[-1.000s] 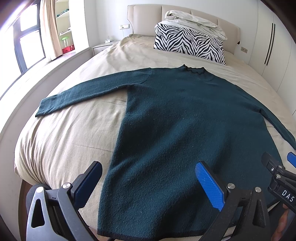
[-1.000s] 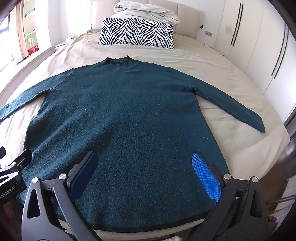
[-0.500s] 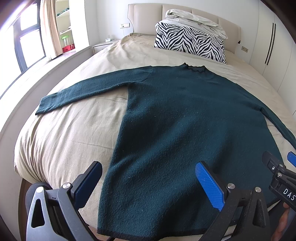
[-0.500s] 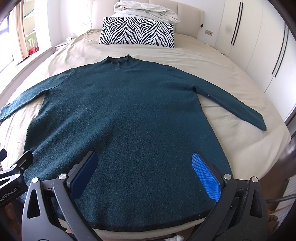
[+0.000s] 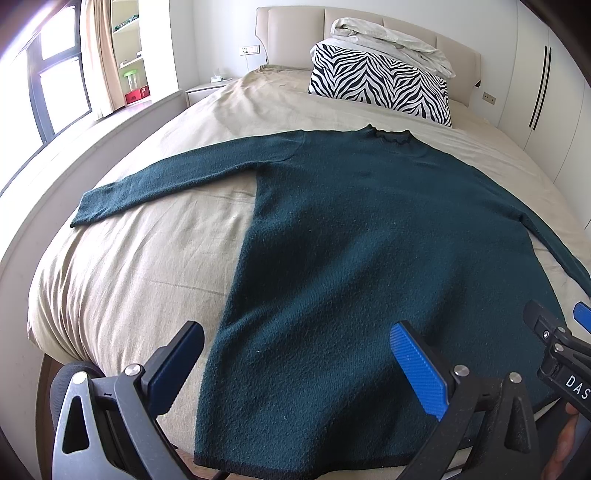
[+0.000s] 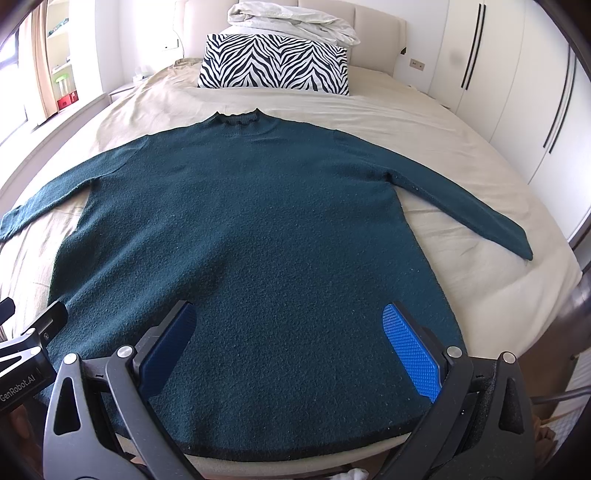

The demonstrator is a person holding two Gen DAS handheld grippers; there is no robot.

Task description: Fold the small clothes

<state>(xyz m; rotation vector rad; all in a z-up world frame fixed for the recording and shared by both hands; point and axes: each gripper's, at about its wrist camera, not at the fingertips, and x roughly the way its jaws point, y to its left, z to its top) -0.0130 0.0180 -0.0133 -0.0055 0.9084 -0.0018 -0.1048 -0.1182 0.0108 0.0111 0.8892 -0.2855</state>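
While both tools hover at the foot end, the dark teal long-sleeved knit sweater [image 6: 251, 236] lies flat and face-up on the beige-sheeted bed [image 6: 443, 125], collar toward the headboard, both sleeves spread out to the sides. Its black-edged hem sits right at the foot edge of the bed.

Left gripper [image 5: 295, 369]: jaws wide apart, nothing between them. It sits above the sweater's hem on the left half; one blue pad [image 5: 417, 373] is over the knit, the other finger is over bare sheet just off the sweater's left side edge. Contact with the fabric can't be confirmed from this angle.

Right gripper [image 6: 291, 350]: jaws also wide apart, empty, both fingers over the sweater near the hem, right of centre.

Each tool shows at the edge of the other's view, so they're side by side along the hem.

Beyond the sweater's collar, a black-and-white zebra-print pillow [image 6: 273, 62] leans at the padded beige headboard [image 5: 295, 26], with a crumpled white duvet [image 6: 295, 22] bundled on top of it. White wardrobe doors [image 6: 517, 85] stand to the sweater's right, a window [image 5: 55, 85] to its left.
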